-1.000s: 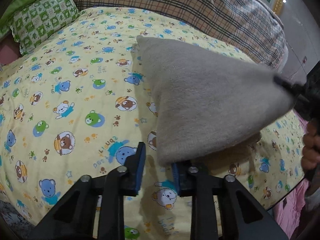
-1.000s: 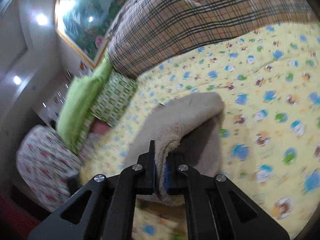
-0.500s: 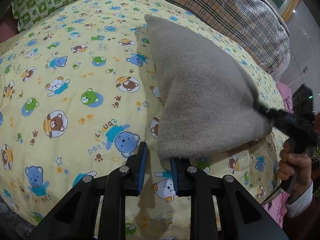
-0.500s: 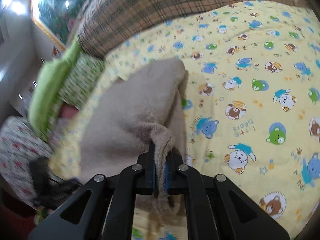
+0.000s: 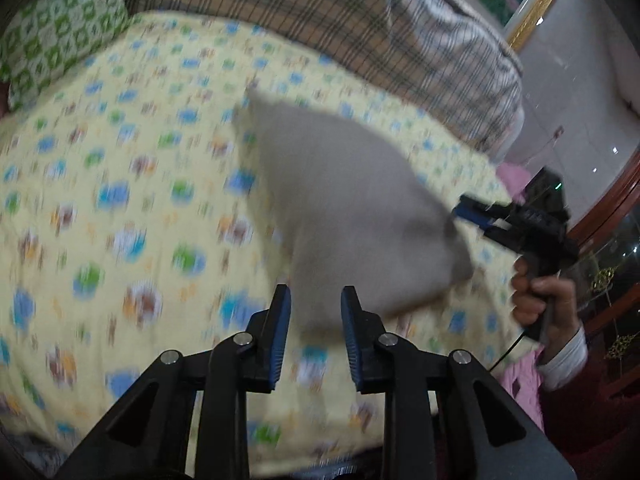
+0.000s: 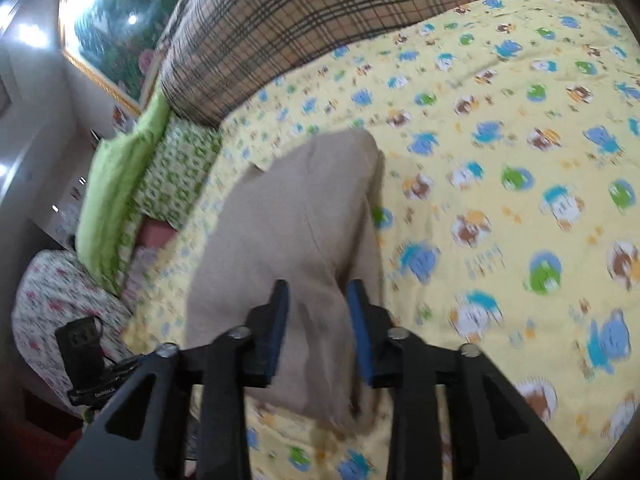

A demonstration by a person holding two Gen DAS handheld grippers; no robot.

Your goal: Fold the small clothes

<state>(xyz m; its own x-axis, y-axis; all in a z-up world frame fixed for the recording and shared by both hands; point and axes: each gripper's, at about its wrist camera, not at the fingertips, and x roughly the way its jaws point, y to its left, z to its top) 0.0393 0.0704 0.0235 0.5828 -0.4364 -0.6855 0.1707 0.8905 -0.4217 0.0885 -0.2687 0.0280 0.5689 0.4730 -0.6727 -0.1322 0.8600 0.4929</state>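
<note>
This is a bedroom in a home. A big bed [image 5: 120, 208] fills most of the view, with a yellow sheet [image 6: 500, 184] covered in little bears. A checked blanket [image 6: 304, 28] lies bunched along the far edge of the bed. A green pillow [image 6: 116, 184] sits at one corner. A large picture in a gold frame [image 6: 108, 16] hangs on the wall.
</note>
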